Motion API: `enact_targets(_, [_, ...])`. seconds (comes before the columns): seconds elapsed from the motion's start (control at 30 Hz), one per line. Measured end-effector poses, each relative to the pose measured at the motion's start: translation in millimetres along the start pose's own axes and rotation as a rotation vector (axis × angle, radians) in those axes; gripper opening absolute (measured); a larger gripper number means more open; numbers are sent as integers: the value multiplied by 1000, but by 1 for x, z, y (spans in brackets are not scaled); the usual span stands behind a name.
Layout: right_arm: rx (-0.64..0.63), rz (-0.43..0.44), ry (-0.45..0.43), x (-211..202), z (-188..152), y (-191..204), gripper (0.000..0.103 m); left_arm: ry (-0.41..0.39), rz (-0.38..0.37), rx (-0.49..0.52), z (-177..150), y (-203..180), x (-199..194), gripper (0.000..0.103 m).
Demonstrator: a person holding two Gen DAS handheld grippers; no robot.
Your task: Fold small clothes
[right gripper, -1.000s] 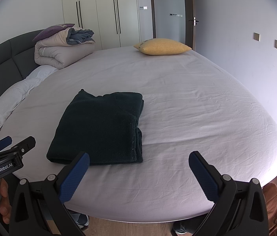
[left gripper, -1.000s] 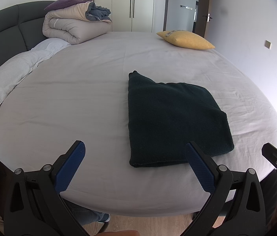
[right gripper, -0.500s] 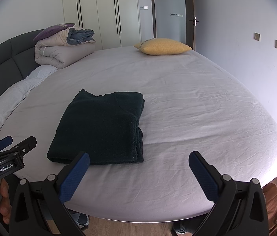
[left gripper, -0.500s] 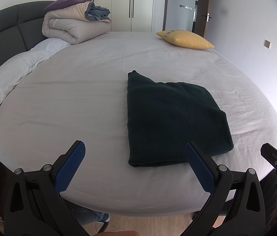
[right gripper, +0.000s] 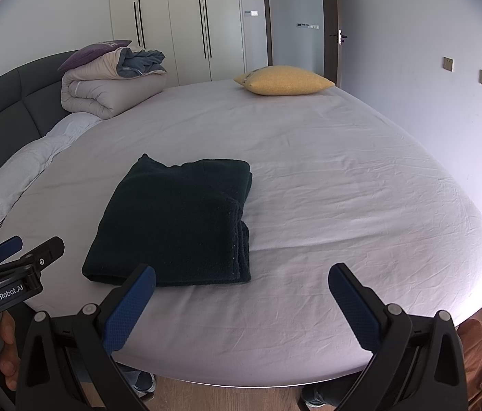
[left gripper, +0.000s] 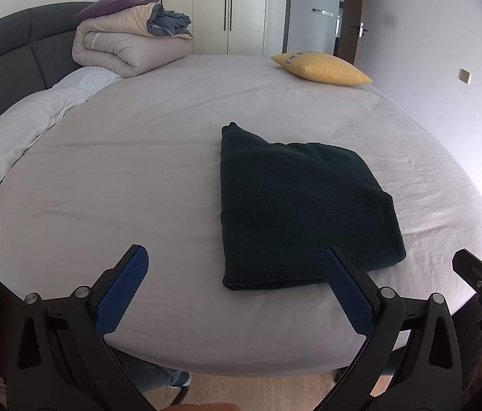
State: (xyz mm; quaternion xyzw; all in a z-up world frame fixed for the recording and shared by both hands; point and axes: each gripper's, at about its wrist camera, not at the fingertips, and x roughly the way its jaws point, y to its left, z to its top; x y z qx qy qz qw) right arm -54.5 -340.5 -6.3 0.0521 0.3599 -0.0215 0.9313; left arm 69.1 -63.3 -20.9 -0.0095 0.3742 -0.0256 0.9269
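Left tool (left gripper: 236, 287) spread, hiding folded dark garment (left gripper: 295, 202) near edge.

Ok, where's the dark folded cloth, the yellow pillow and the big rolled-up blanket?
dark folded cloth (right gripper: 176, 219), right wrist view, middle of its top layer.
yellow pillow (right gripper: 283, 80), right wrist view, middle of its front face.
rolled-up blanket (left gripper: 128, 48), left wrist view, the beige outer roll.

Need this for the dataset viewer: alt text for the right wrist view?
A dark folded garment lies on a bed with a pale sheet, left of centre. The right hand-held gripper hangs open at the bed's near edge, holding nothing; the left hand-held gripper shows at far left, a yellow pillow at the far side.
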Motion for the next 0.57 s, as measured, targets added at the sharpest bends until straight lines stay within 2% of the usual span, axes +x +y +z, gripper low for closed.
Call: enact_targets(0.57, [3, 6, 6, -1, -3, 3, 103, 0, -11, 10, 2, 4, 5, 103])
